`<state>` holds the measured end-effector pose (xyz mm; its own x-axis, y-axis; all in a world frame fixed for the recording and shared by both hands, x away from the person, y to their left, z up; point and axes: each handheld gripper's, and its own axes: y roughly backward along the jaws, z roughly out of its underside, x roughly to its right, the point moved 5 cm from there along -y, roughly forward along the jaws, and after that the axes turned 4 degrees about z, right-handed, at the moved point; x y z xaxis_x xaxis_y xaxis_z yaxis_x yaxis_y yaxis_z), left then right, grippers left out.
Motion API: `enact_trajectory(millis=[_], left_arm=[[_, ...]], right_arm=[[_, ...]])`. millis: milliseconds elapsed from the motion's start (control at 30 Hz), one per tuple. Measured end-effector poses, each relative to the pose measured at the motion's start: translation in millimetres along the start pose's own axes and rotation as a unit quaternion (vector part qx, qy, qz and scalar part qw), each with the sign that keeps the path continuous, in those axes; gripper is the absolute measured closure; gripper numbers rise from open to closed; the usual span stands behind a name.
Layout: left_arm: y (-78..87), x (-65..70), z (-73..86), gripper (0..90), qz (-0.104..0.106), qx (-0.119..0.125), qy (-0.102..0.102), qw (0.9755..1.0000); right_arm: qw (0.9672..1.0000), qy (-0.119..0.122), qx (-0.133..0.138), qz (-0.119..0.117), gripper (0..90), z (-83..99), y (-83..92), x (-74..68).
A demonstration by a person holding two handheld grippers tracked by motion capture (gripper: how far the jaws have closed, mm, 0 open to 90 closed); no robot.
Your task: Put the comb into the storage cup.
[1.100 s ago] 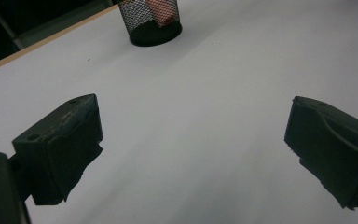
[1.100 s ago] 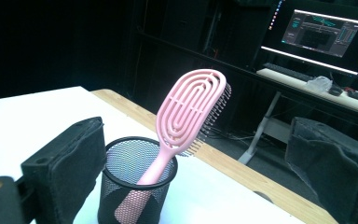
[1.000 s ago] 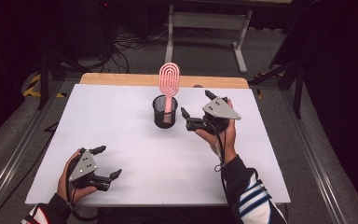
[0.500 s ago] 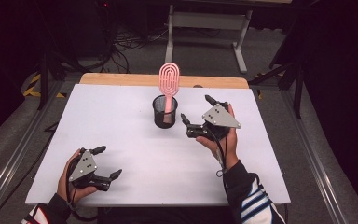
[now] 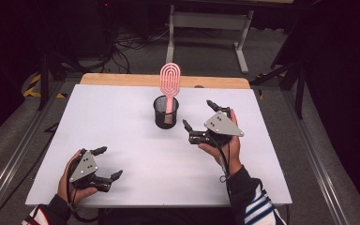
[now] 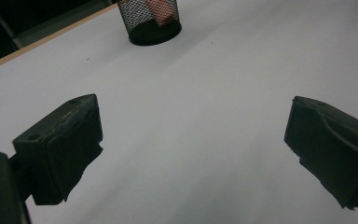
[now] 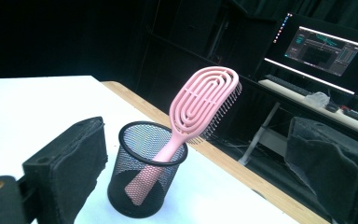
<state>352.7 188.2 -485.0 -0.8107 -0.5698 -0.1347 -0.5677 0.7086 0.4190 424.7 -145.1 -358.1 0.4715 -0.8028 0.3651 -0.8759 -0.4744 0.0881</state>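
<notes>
While no legible writing appears, we note the left gripper [image 5: 105, 162] nearest, jaws spread, empty. Farther, the right gripper [image 5: 198, 115], spread, empty, faces the pink hairbrush [image 7: 193, 122] standing handle-down, leaning, in the black mesh cup [image 5: 166, 113] mid-table [image 5: 122, 117].

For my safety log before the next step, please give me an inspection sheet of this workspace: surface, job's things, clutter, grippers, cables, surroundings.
Surface: white table top with a wooden strip along the far edge; no spills seen.
Job's things: pink hairbrush stands handle-down, leaning, in the black mesh cup; cup upright near the table's far middle.
Clutter: nothing seen on the table.
Grippers: left hand-held gripper open, holding nothing, near the front left corner; right hand-held gripper open, holding nothing, just right of the cup, apart from it.
Cables: one trails from the right gripper along the wrist; loose floor cables behind the table.
Surroundings: dark room, metal frame behind, lit monitor on a desk.
</notes>
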Motion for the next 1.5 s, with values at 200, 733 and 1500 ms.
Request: enact_trajectory(millis=[200, 733, 1500], left_arm=[[-0.8, -0.2, 0.3, 5.1, 0.001, -0.003, -0.001, 1.0000], [1.6, -0.4, -0.6, 5.1, -0.002, 0.002, -0.002, 1.0000], [2.3, 0.1, -1.1, 5.0, -0.002, 0.001, -0.004, 1.0000]], right_arm=[[1.0000, 0.006, -0.002, -0.003, 6.0, 2.4, 5.4, -1.3], [0.9994, 0.032, -0.006, -0.015, 6.3, 7.7, 16.4, -8.7], [0.9989, 0.042, -0.009, -0.020, 6.3, 19.3, 32.5, -14.2]])
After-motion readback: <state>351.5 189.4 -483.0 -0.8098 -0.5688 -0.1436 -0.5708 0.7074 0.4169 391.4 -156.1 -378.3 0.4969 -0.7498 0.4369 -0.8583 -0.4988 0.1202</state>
